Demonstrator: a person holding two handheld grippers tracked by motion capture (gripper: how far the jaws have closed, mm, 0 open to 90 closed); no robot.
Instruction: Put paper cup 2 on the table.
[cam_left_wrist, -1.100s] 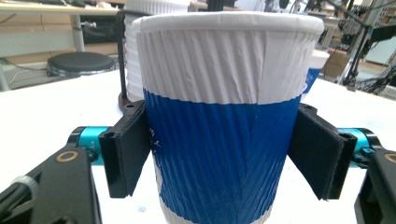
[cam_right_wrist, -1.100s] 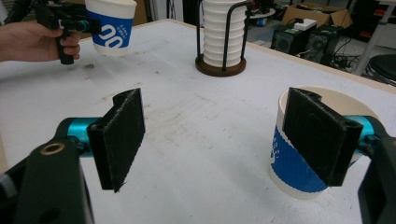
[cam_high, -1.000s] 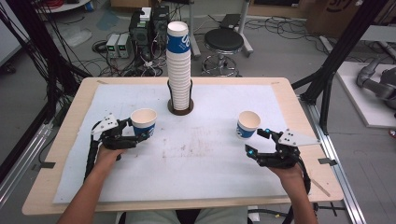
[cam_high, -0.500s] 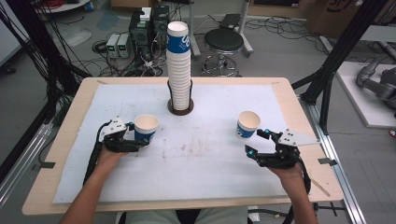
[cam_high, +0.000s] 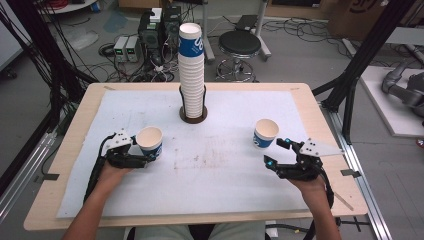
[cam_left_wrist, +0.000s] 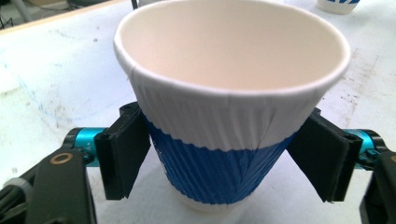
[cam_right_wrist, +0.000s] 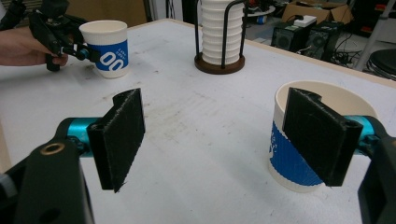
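the paper cup (cam_left_wrist: 224, 140) had a ribbed matt sleeve; the wooden bench (cam_high: 75, 150) bore a stained white matt sheet (cam_high: 225, 170).

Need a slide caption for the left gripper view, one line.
Left gripper straddles an upright blue-and-white paper cup on the white table cover, its jaws just opened and no longer pressing it.

light: bright, even, from overhead – no hard shadows | shadows: soft, faint under the cup (cam_left_wrist: 231, 102) and below the tall cup stack (cam_high: 192, 70) | glare: mild on the white table cover (cam_high: 225, 165) | focus: high view soft and slightly grainy – gripper views sharper, far background blurred | edges: slight bending in gripper views
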